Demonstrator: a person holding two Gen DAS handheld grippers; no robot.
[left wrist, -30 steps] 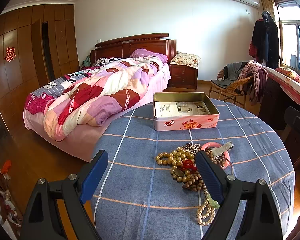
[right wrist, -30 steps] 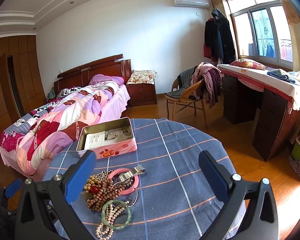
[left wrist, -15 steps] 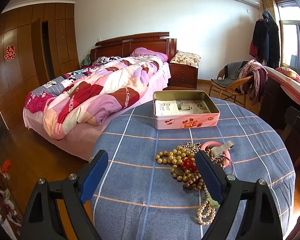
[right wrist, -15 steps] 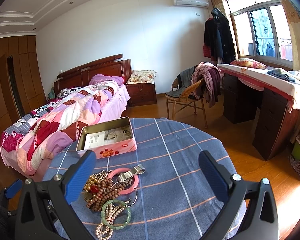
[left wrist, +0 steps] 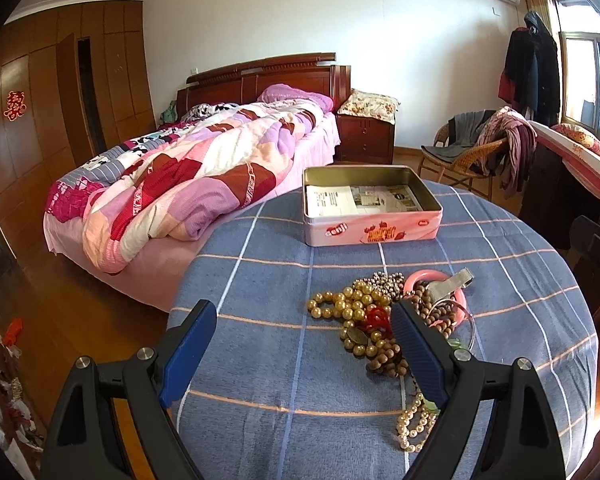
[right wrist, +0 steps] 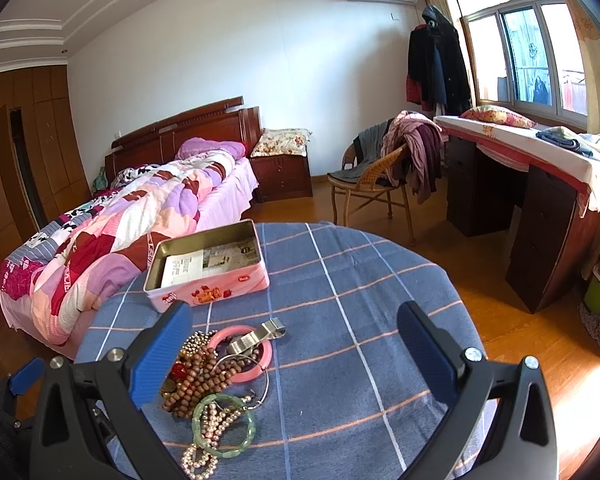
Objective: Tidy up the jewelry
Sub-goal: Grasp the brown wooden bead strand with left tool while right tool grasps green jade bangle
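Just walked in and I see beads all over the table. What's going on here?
A person holds a gripper in each hand over a round table with a blue checked cloth. Both the left gripper and the right gripper are open and hold nothing. A tangled pile of jewelry, with bead strands, a pink bangle and a green bracelet, lies loose. The open pink tin beyond it holds only paper, so sorting hasn't started.

Left gripper (left wrist: 303,342) jaws spread wide, right gripper (right wrist: 296,346) likewise, both empty

The left gripper (left wrist: 304,344) hangs spread wide above the table (left wrist: 260,360). A jewelry pile (left wrist: 380,320) lies by its right finger. The tin (left wrist: 370,210) sits beyond.
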